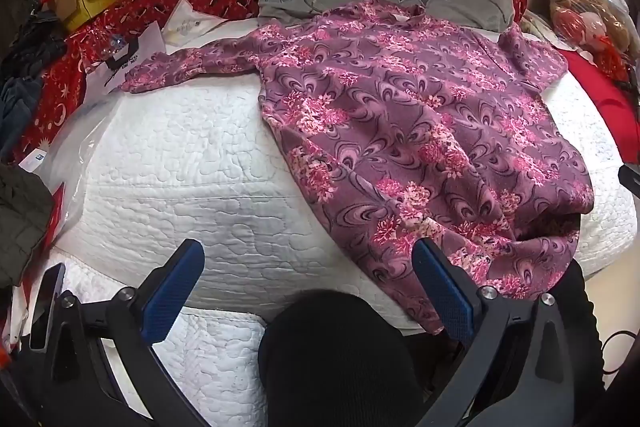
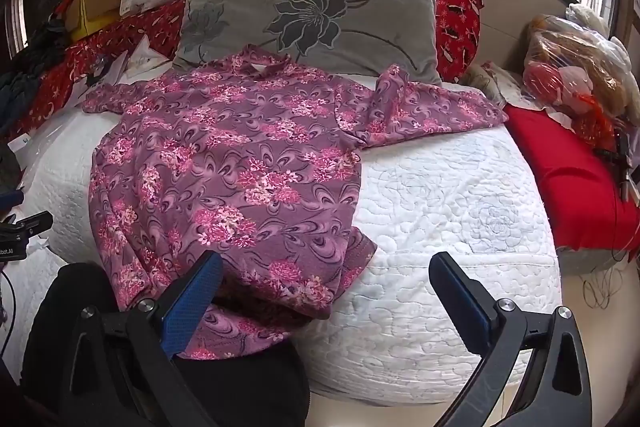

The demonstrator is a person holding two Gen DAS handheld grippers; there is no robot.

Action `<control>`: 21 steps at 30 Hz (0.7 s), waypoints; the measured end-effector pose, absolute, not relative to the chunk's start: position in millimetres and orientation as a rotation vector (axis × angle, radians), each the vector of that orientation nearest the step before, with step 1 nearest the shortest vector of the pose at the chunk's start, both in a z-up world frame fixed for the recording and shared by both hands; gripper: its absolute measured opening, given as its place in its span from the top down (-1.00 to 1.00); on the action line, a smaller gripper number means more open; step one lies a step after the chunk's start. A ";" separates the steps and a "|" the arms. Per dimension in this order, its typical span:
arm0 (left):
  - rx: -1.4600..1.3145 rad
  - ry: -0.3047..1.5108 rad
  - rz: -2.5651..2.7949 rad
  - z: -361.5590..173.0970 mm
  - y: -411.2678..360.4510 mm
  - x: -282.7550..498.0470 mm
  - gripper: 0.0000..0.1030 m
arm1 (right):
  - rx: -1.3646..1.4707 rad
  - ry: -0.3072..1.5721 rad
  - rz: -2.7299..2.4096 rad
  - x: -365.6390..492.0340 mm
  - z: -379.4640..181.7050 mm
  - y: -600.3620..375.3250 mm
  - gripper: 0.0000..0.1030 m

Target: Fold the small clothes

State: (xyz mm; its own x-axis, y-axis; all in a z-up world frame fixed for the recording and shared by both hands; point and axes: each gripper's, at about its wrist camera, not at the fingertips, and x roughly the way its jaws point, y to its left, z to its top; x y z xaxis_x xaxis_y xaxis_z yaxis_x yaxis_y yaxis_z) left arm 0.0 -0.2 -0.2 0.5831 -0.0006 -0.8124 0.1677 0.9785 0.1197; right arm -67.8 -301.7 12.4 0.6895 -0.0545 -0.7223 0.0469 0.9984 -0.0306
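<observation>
White quilt (image 2: 460,187) bears my soft, limp shirt (image 2: 224,163); left gripper (image 1: 308,291) and right gripper (image 2: 326,291) gape empty, so I'd pinch its hem nearest me.

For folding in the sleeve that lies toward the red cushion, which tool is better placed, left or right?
Probably the right tool. Its view shows that sleeve spread on the white quilt on its own side. The left tool, also open, hangs nearer the opposite sleeve.

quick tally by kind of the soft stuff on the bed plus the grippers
Floral top: 1
Grey flower pillow: 1
White quilted cover: 1
Red cushion: 1
Grippers, both open: 2, the left gripper and the right gripper
Total: 6
</observation>
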 end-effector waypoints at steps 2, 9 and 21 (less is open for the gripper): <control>0.192 0.946 -0.102 -0.5 -0.6 -0.4 -1.00 | -0.007 0.808 -0.058 -67.9 12.2 -302.9 -0.99; 0.197 0.940 -0.115 0.5 -2.7 -4.8 -1.00 | -0.009 0.806 -0.055 -67.6 11.9 -303.4 -0.99; 0.199 0.924 -0.130 4.9 -5.4 -6.5 -1.00 | -0.019 0.794 -0.049 -75.5 14.0 -300.0 -0.99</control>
